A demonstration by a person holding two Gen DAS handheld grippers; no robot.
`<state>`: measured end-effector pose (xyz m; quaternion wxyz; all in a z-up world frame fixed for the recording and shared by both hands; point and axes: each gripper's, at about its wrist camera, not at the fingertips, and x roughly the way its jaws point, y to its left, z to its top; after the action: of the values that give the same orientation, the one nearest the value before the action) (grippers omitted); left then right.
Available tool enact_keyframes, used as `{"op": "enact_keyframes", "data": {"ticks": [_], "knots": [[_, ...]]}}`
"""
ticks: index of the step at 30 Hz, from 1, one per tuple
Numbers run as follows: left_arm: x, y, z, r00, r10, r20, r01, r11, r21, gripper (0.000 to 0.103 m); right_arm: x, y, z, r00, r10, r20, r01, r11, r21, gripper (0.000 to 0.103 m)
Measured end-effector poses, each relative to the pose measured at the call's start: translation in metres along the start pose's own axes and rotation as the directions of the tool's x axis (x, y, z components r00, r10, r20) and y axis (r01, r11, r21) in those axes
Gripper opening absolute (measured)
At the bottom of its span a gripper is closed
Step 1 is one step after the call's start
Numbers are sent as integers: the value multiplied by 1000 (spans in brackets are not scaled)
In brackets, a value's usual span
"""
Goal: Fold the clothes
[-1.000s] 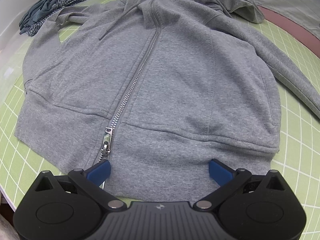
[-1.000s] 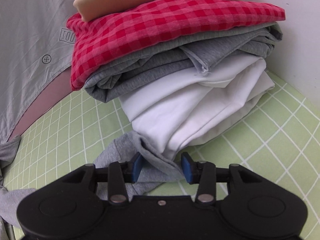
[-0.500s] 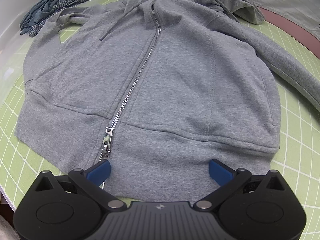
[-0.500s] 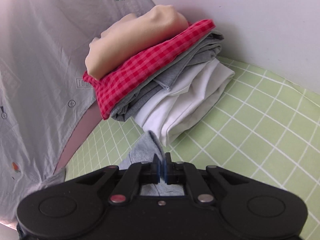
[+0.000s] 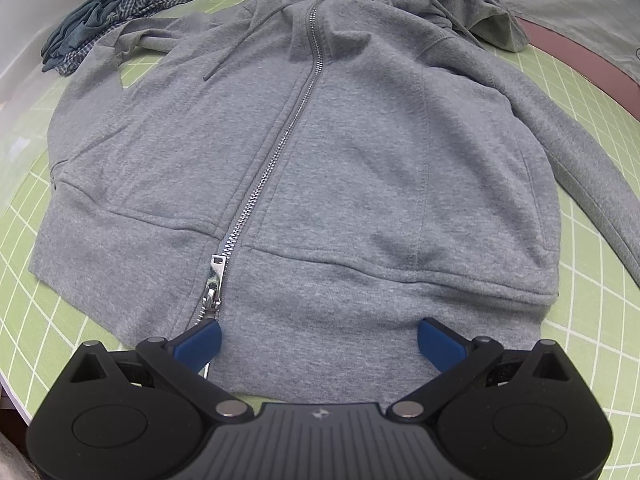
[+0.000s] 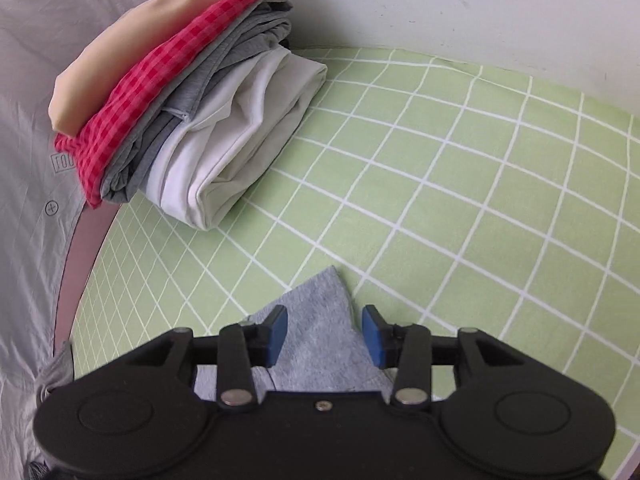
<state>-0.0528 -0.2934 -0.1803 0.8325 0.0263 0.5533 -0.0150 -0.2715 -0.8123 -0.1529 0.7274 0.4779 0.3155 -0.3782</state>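
Grey hoodie [image 5: 320, 152] flat; left tongs [image 5: 318, 338] agape, right tongs [image 6: 324, 328] opening over its sleeve [image 6: 316, 328]

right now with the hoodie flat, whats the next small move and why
Probably lift the right gripper clear of the sleeve end: its jaws are opening with the grey cuff lying slack between them, apparently laid out straight. The left gripper sits open over the hoodie hem.

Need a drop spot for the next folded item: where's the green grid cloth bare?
Bare: the green grid cloth between the folded clothes stack and the white wall. Crowded: the grey zip hoodie fills the left view, a dark checked garment beyond it.
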Motion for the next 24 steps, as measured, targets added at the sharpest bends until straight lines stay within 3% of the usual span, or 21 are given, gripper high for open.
{"op": "enact_keyframes", "data": {"ticks": [4, 9, 10, 16, 19, 20, 24], "knots": [[0, 0, 0, 1000, 0, -1, 0, 1000, 0, 103, 8, 7, -14, 999, -30, -32, 27, 996, -87, 41], [-1, -1, 0, 1000, -1, 5, 1, 1000, 2, 103, 12, 27, -25, 993, -118, -24, 106, 951, -291, 15], [-1, 0, -1, 1000, -2, 8, 2, 1000, 3, 103, 12, 28, -27, 990, -139, -9, 129, 939, -320, 3], [-2, 5, -5, 999, -30, 11, 30, 999, 40, 103, 11, 31, -30, 982, -186, 46, 190, 912, -364, 0], [-8, 23, -12, 999, -33, 25, 32, 999, 33, 103, 10, 49, -36, 966, -244, 89, 259, 877, -404, 10], [-11, 32, -14, 999, -29, 35, 29, 999, 20, 103, 8, 55, -41, 966, -237, 101, 258, 872, -417, 23], [-23, 77, -11, 998, 12, 68, -9, 999, -40, 103, -6, 84, -72, 979, -161, 121, 200, 855, -479, 46]]}}
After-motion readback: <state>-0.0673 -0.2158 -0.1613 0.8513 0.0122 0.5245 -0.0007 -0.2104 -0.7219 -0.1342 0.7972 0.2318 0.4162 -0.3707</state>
